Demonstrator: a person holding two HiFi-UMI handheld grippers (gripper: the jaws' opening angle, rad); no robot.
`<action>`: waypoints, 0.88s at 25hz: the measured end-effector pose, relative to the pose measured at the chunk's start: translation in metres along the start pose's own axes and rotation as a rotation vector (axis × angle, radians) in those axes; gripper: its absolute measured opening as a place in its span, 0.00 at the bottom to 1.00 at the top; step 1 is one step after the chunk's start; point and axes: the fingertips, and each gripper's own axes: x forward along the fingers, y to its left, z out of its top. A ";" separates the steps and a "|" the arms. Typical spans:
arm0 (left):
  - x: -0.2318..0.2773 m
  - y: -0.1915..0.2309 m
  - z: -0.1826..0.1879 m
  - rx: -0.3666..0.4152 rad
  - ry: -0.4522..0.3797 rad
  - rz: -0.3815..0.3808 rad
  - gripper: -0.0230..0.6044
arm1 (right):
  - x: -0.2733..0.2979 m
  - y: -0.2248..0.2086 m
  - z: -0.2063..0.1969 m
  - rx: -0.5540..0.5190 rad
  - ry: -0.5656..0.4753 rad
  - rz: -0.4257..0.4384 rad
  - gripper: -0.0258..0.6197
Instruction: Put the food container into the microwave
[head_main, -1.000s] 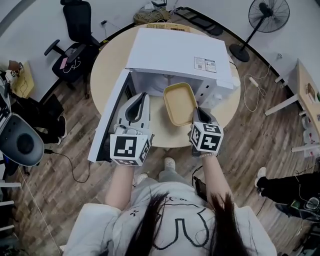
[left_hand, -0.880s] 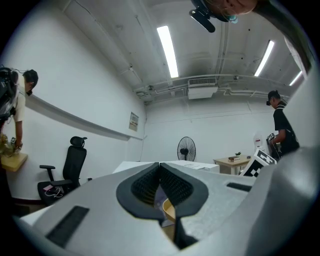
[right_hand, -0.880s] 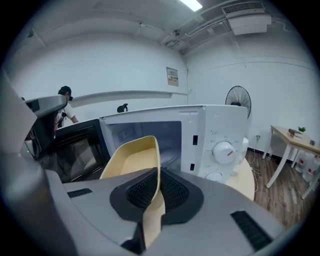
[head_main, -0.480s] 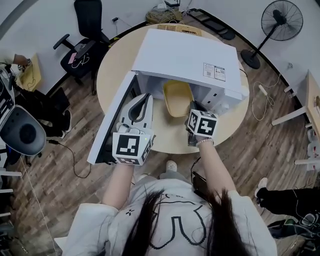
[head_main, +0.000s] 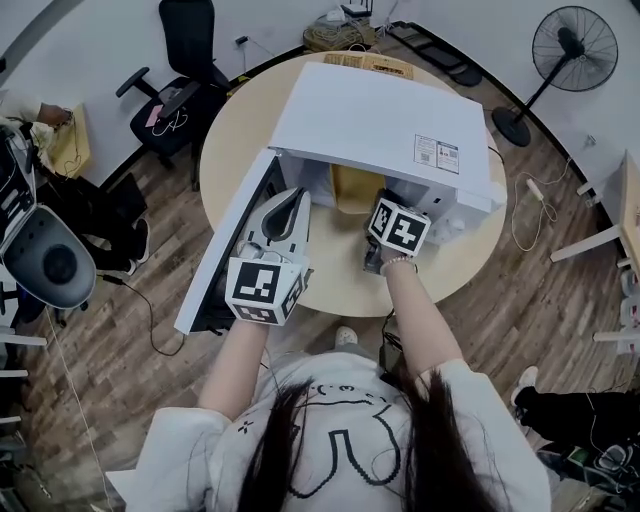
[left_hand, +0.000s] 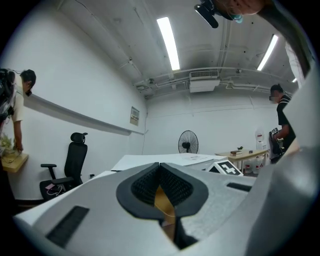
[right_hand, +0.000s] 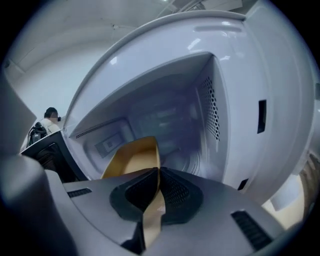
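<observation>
Both fingers tight on container rim

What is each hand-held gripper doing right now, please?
Left hand-held gripper: closed, empty.
Right hand-held gripper: closed on the food container rim.

A round desk stands on a wood-plank floor, with a black office chair and a pedestal fan nearby. White walls meet ceiling strip lights.
</observation>
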 end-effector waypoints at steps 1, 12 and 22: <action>0.001 -0.001 0.000 0.005 0.003 -0.004 0.05 | 0.003 -0.002 0.003 0.017 -0.019 -0.010 0.10; 0.003 -0.003 0.000 0.043 0.021 -0.009 0.05 | 0.031 -0.020 0.009 0.147 -0.098 -0.093 0.10; 0.003 -0.001 -0.001 0.049 0.026 0.014 0.05 | 0.033 -0.015 0.010 0.135 -0.159 -0.069 0.10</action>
